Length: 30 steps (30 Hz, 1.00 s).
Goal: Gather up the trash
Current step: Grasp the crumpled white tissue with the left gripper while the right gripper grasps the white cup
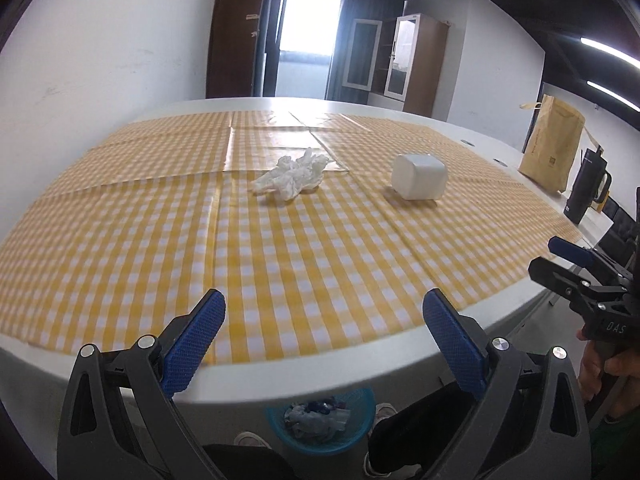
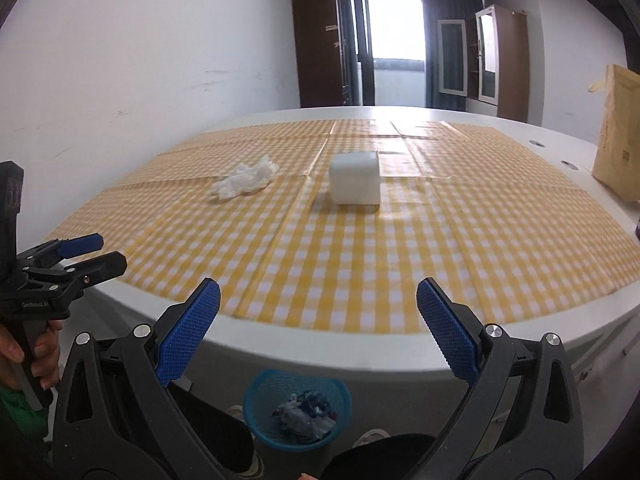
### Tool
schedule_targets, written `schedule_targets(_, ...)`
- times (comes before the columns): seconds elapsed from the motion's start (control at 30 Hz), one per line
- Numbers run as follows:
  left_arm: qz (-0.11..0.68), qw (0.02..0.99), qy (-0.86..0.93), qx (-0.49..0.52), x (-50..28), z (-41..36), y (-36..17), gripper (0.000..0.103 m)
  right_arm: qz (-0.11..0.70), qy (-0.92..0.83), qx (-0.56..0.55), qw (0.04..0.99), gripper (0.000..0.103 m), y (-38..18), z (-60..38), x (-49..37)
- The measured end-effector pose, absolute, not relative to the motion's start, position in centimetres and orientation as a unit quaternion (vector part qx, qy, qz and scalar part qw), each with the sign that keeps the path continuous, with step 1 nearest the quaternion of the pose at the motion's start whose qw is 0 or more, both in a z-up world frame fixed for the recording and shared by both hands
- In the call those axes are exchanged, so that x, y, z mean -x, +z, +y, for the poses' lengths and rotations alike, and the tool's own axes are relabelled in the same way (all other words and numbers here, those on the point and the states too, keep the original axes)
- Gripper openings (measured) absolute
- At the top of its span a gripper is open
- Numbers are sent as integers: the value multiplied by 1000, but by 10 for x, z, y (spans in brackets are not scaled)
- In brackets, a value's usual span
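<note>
A crumpled white tissue (image 1: 291, 175) lies on the yellow checked tablecloth (image 1: 280, 248); it also shows in the right wrist view (image 2: 245, 178). A white boxy container (image 1: 418, 176) stands to its right, seen too in the right wrist view (image 2: 355, 177). My left gripper (image 1: 324, 316) is open and empty over the table's near edge. My right gripper (image 2: 318, 308) is open and empty, beside the left one. A blue mesh trash basket (image 1: 320, 420) with crumpled waste sits on the floor below the table edge; it also shows in the right wrist view (image 2: 298, 412).
A brown paper bag (image 1: 554, 148) and a black mug (image 1: 586, 186) stand at the table's right side. The other gripper shows at the right edge (image 1: 568, 264) and at the left edge (image 2: 80, 256). Cabinets and a door are at the back.
</note>
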<state>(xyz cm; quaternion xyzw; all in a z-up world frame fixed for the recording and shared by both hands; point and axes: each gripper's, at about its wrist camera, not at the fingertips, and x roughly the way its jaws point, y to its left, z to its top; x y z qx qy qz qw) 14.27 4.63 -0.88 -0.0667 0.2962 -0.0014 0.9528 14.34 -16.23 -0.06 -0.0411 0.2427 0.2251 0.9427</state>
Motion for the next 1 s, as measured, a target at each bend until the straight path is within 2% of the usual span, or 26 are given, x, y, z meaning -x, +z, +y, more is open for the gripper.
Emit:
schedule_targets(0.43,340,938,5,65,-227,78,1,97,272,218,51,936,88,16,-145,-229)
schedule_targets(1.0,414,910,-8,8,-343,95,-11,96,332,203,69,919,71,8,-116,-318)
